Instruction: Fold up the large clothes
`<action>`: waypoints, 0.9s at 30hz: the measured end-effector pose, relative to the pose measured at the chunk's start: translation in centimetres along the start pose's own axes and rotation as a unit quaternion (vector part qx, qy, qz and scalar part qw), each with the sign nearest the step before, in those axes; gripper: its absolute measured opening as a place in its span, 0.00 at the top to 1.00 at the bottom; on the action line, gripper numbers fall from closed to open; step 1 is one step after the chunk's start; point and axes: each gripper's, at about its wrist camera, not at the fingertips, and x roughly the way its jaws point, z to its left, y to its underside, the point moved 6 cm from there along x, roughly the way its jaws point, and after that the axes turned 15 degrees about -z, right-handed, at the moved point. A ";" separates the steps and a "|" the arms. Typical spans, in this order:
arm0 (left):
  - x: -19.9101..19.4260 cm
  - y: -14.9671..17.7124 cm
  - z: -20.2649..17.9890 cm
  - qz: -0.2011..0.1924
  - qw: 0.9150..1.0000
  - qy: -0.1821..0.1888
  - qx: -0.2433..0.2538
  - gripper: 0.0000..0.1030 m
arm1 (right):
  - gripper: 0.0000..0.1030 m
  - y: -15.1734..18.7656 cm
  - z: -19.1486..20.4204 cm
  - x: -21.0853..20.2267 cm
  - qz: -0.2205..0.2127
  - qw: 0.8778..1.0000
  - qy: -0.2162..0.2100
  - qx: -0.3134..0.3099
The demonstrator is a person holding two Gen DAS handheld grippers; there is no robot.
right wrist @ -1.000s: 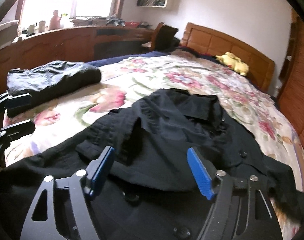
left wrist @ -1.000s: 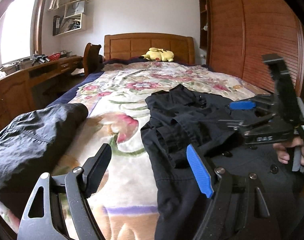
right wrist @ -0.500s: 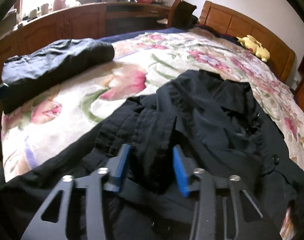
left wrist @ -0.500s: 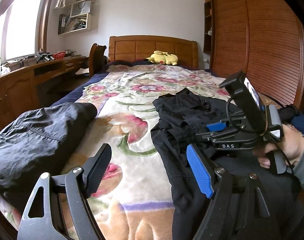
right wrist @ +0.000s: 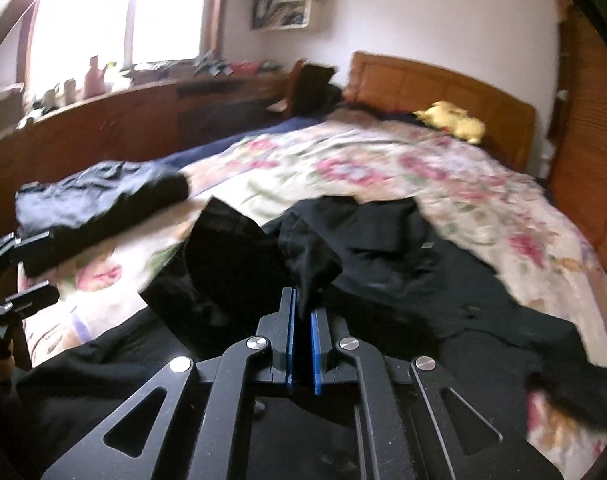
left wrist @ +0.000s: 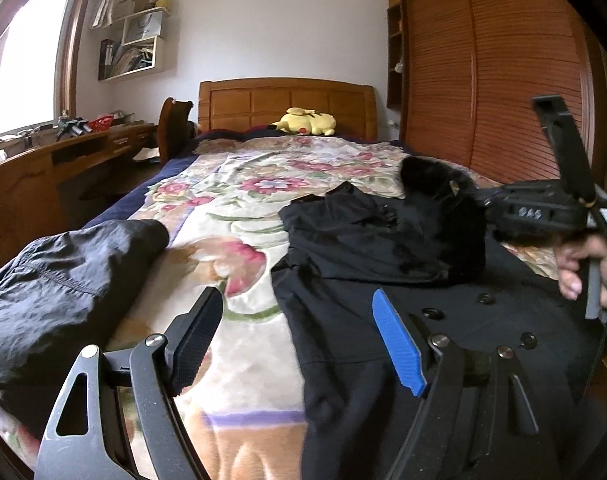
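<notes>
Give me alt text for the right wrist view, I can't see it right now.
The right gripper has its blue fingers shut on a fold of the black coat, lifting it off the floral bedspread. A folded dark garment lies left, a yellow plush toy by the headboard.

Both wrist cameras look low from the bed's (left wrist: 239,216) foot toward its headboard (left wrist: 287,104), sharing the floral bedspread.
</notes>
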 end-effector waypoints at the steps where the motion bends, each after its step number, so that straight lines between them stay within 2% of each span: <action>1: 0.0 0.0 -0.3 -0.001 1.000 0.002 0.000 0.24 | 0.94 0.1 -0.6 -0.9 -0.004 1.000 0.010 0.002; 5: 0.1 -0.1 -1.6 -0.002 1.000 0.017 -0.001 0.24 | 0.94 1.1 -3.8 -3.9 -0.006 0.998 0.053 0.014; 9: 0.5 -0.1 -2.9 0.002 0.999 0.032 -0.005 0.24 | 0.94 3.4 -6.2 -5.9 0.011 0.995 0.086 0.047; 15: 1.0 0.0 -4.7 0.004 0.999 0.045 -0.006 0.24 | 0.94 7.3 -7.1 -7.8 0.046 0.990 0.114 0.063; 18: 1.2 0.0 -5.3 0.002 0.999 0.046 -0.009 0.24 | 0.79 8.3 -7.6 -8.8 0.063 0.987 0.131 0.069; 19: 1.2 -0.1 -5.5 0.001 0.999 0.045 -0.010 0.24 | 0.69 8.8 -7.8 -9.1 0.067 0.985 0.139 0.072; 21: 1.2 -0.1 -5.7 -0.002 0.999 0.047 -0.013 0.24 | 0.54 9.3 -8.0 -10.0 0.075 0.982 0.153 0.076; 22: 1.2 -0.1 -5.8 -0.003 0.999 0.047 -0.016 0.24 | 0.51 9.3 -8.4 -10.0 0.077 0.981 0.160 0.078; 27: 1.3 -0.1 -5.9 -0.008 0.999 0.042 -0.023 0.24 | 0.51 10.3 -8.4 -12.8 0.087 0.976 0.189 0.069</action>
